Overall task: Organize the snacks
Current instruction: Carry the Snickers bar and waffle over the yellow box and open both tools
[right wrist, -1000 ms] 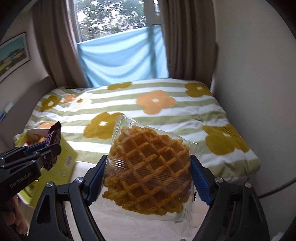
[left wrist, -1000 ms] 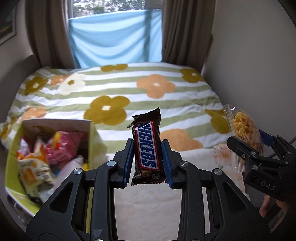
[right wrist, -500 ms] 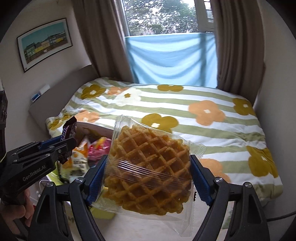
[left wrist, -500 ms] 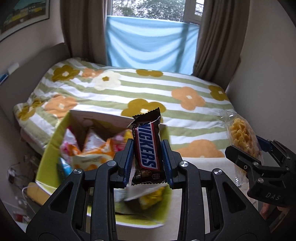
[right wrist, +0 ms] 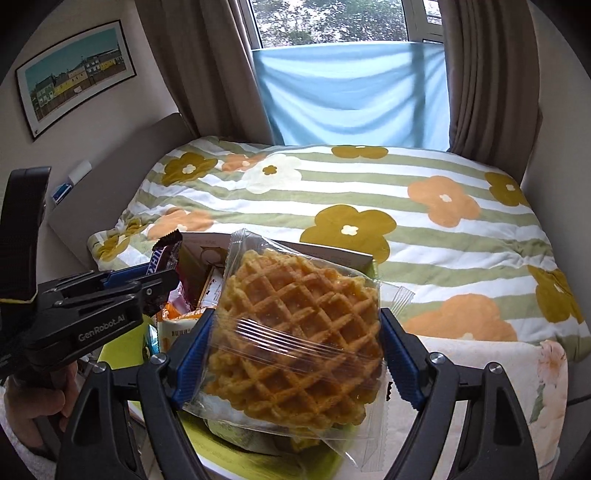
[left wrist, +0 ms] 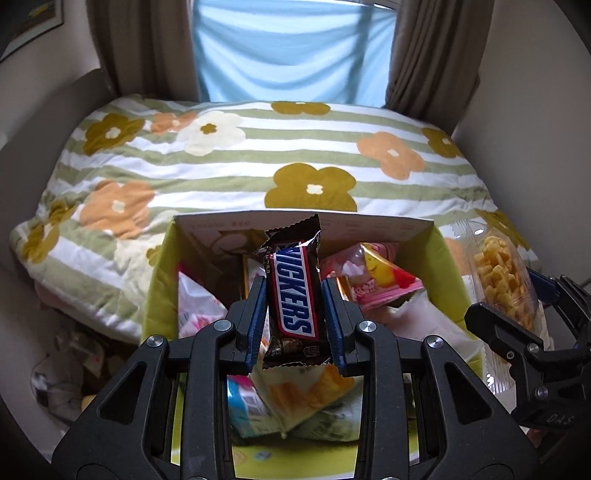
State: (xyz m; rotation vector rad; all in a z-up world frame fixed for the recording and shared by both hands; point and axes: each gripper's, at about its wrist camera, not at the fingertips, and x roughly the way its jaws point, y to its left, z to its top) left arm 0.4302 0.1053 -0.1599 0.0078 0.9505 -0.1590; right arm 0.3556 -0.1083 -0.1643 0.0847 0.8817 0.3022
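You swung both tools over the open green-lined cardboard snack box (left wrist: pixel 448 254): left gripper (left wrist: pixel 294 317) clenched the brown Snickers bar (left wrist: pixel 293 295), right gripper (right wrist: pixel 293 354) grasped the clear-wrapped golden waffle (right wrist: pixel 299 332), poised for dropping.

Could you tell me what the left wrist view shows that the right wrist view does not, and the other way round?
Only the left wrist view shows the clutter on the floor and the pink snack packet in the box. Only the right wrist view shows the framed picture, the trees outside the window and the person's hand. Both show the left gripper shut on the Snickers bar, the right gripper clamping the wrapped waffle, the snack box and the flowered bedspread.
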